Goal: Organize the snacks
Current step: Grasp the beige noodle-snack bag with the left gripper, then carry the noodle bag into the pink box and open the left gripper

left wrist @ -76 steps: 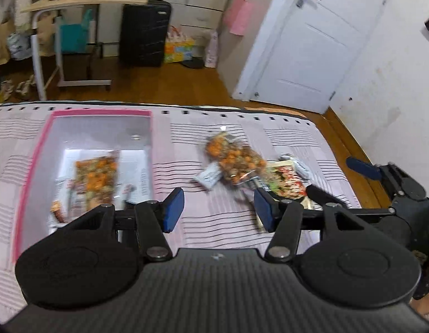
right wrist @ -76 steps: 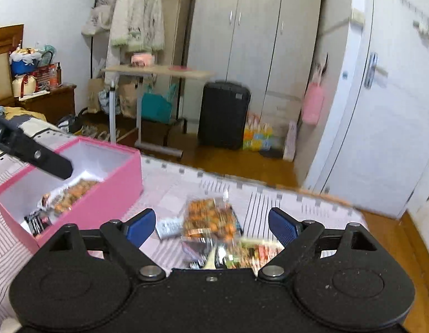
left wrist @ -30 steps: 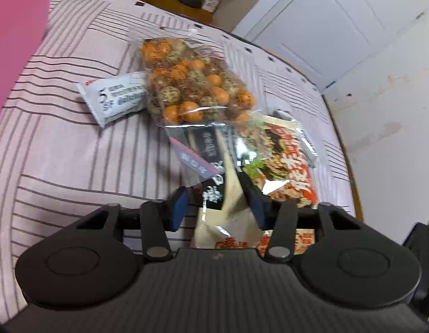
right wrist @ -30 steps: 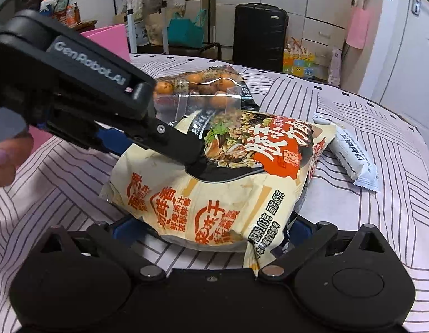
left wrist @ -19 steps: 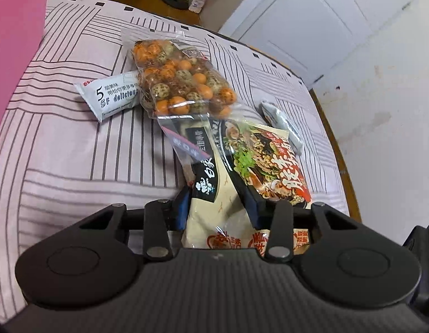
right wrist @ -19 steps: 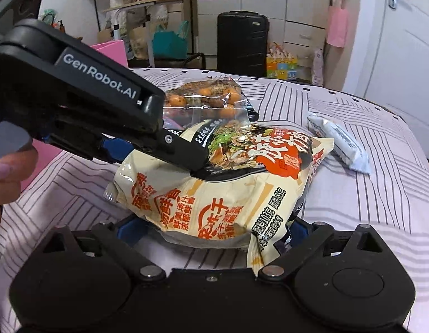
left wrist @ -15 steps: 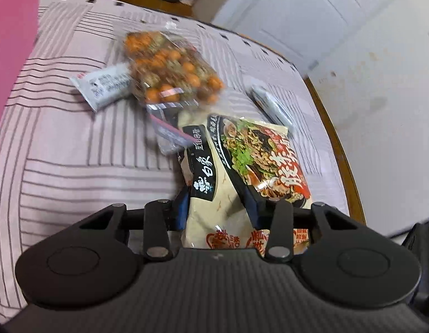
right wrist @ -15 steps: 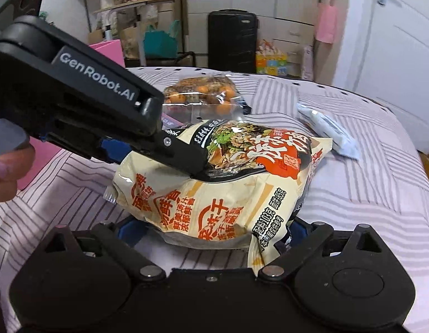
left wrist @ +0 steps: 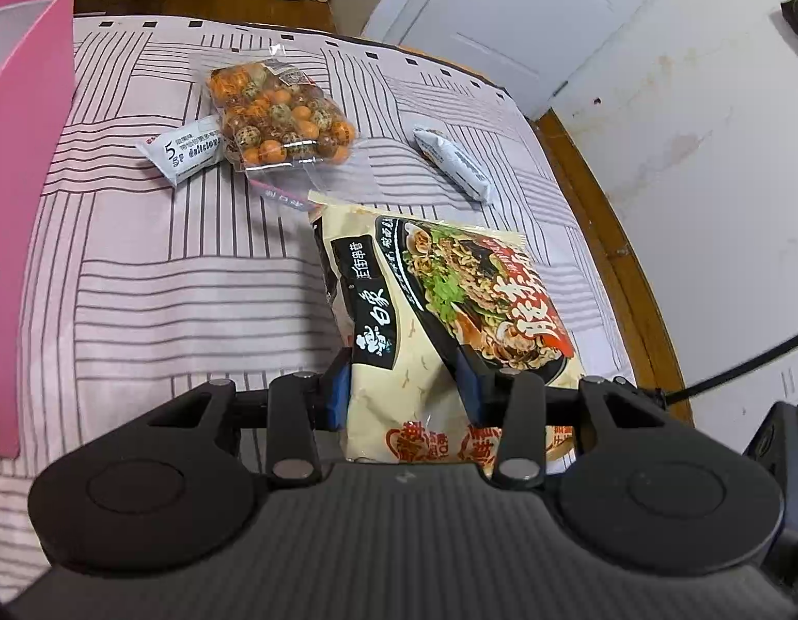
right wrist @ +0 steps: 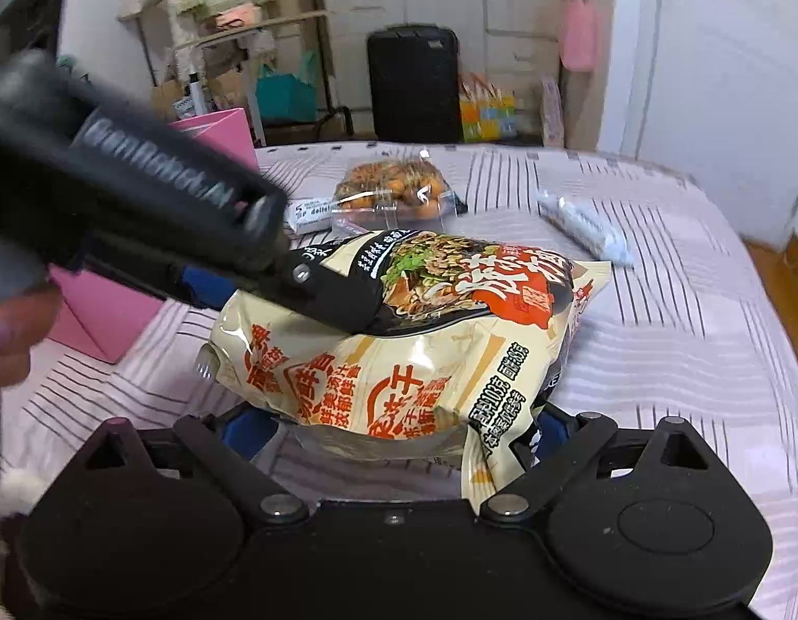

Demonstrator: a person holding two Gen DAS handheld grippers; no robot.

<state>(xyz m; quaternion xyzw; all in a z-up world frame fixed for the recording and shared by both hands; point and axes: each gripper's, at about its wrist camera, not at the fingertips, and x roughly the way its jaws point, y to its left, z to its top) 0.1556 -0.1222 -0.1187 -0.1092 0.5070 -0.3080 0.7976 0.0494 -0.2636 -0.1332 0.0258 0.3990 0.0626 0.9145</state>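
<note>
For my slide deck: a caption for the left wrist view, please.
Left gripper pinching a noodle packet above the striped bedspread, a pink box alongside.

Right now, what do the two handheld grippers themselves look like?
Both are matte black plastic with blue pads on the fingers. The left gripper has two round discs on its body, silver pivot pins and white GenRobot.AI lettering on its side. The right gripper matches; a black cable trails behind it.

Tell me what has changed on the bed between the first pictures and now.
Both grippers came down on the noodle packet: the left gripper pinched one edge, the right gripper straddled it across its width, and together they raised it off the striped bedspread. The coated-nut bag, the two white bars and the pink box stayed put.
</note>
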